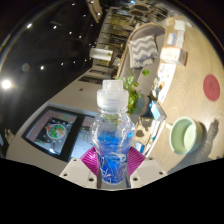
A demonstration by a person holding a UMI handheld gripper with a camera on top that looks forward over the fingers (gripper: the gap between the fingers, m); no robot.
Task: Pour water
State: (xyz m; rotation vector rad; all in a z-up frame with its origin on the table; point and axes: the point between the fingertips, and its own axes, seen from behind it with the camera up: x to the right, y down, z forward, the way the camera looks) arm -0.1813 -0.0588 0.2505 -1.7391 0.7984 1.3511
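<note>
Tongs [113, 163] mostly behind gripped bottle [112, 140]

Clear water bottle [113, 140] with white cap and blue label at lower centre; magenta pads [92, 158] beside it; pale green bowl [184, 134] right; pink disc [211, 87] upper right; beige worktop [82, 100]

A clear, glossy plastic water bottle [112, 140] with a white ribbed plastic cap and shiny blue label film stands on a smooth pale matt countertop [85, 110], right of centre a matt green plastic bowl [184, 135].
</note>
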